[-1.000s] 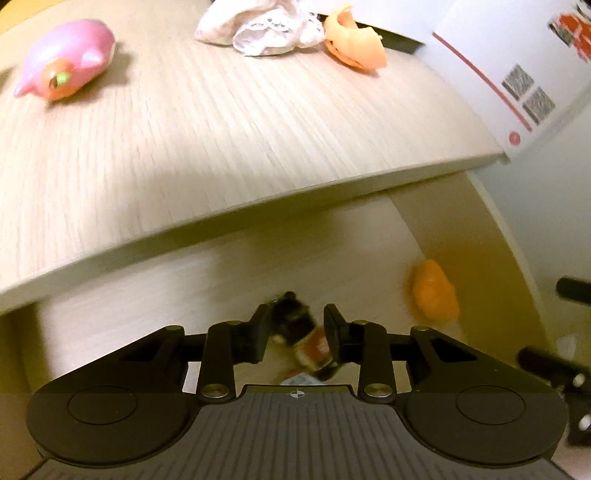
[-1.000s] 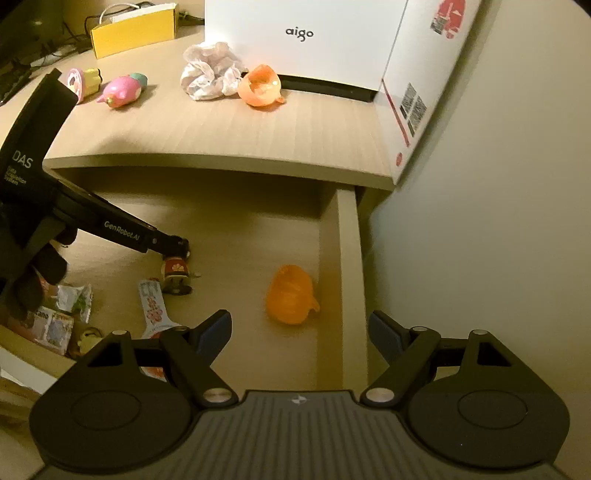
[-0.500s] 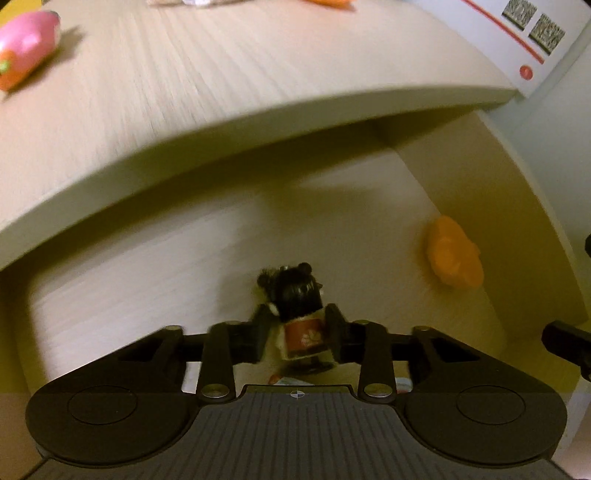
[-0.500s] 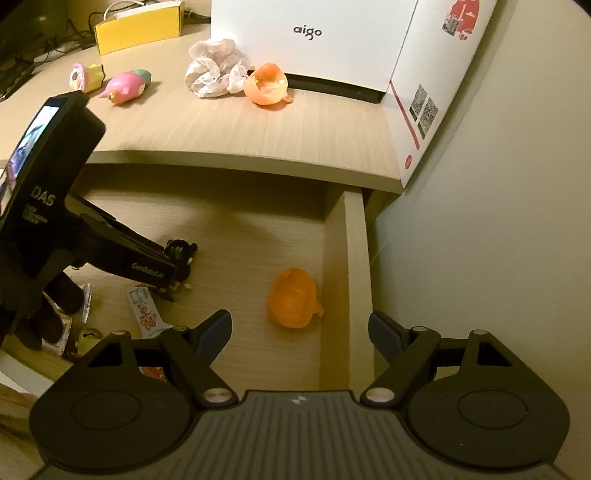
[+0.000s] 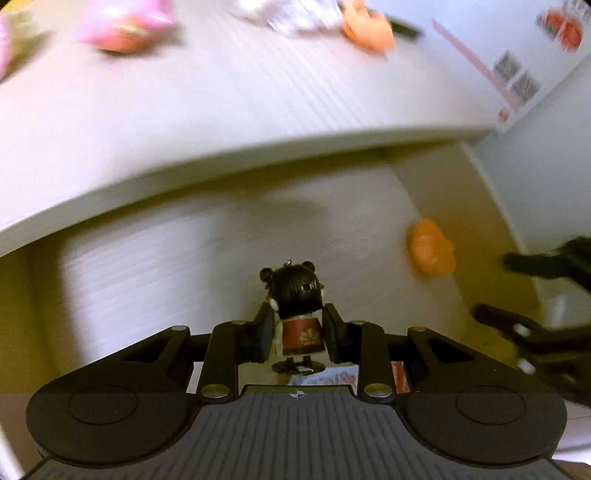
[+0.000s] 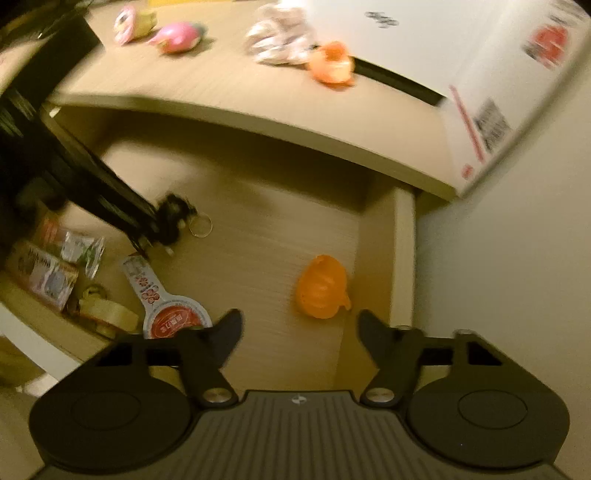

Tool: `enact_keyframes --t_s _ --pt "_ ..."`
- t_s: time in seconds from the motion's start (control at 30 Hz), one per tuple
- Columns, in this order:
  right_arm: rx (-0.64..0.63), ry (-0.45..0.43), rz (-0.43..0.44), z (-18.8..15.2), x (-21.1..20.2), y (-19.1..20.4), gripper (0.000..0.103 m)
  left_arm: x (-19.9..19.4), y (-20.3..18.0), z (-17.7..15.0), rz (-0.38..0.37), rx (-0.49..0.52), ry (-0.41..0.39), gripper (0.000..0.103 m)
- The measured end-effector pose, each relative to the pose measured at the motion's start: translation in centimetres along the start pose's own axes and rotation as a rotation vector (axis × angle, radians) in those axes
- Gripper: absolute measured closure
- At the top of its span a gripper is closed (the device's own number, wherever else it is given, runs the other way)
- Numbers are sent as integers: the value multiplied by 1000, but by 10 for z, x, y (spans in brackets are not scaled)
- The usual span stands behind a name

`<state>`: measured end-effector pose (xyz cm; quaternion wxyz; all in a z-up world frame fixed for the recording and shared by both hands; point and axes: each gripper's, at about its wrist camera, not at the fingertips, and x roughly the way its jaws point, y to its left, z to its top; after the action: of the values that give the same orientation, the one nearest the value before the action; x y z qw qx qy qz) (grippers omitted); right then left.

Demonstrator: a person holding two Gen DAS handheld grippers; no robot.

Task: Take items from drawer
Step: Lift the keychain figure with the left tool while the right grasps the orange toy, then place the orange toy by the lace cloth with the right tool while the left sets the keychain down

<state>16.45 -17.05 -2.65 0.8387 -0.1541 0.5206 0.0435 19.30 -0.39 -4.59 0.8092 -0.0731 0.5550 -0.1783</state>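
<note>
My left gripper (image 5: 297, 330) is shut on a small doll figure (image 5: 298, 314) with black hair and a red dress, held upright above the open wooden drawer (image 5: 184, 266). From the right wrist view the same figure (image 6: 173, 218) hangs at the left gripper's tip, with a key ring beside it. An orange toy (image 6: 322, 291) lies on the drawer floor near the right wall; it also shows in the left view as the orange toy (image 5: 430, 246). My right gripper (image 6: 300, 325) is open, just in front of that orange toy.
The desk top (image 6: 221, 85) overhangs the drawer and carries a pink toy (image 6: 177, 37), a white cloth (image 6: 280, 35), an orange piece (image 6: 332, 66) and a white box (image 6: 461, 55). Packets (image 6: 48, 273) and a red-and-white label (image 6: 162, 314) lie at the drawer's left front.
My left gripper has lifted the doll figure off the drawer floor and tilted back toward the desk top. My right gripper has moved down closer to the orange toy.
</note>
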Motion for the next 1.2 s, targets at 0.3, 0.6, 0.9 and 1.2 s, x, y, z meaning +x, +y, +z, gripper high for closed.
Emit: enact_keyframes --t_s 0.3,0.6,0.9,1.2 --pt "-245 117 -70 19 57 24 63 -35 36 -29 3 -144 -59 72" --pt "-297 191 -122 28 85 27 93 -54 48 -45 15 -175 -51 72" --pt "-241 -42 -176 47 6 38 93 -93 40 -35 -22 -102 -146 72" --pt "-70 -361 -138 125 -83 6 93 -142 36 53 82 -17 -419 72"
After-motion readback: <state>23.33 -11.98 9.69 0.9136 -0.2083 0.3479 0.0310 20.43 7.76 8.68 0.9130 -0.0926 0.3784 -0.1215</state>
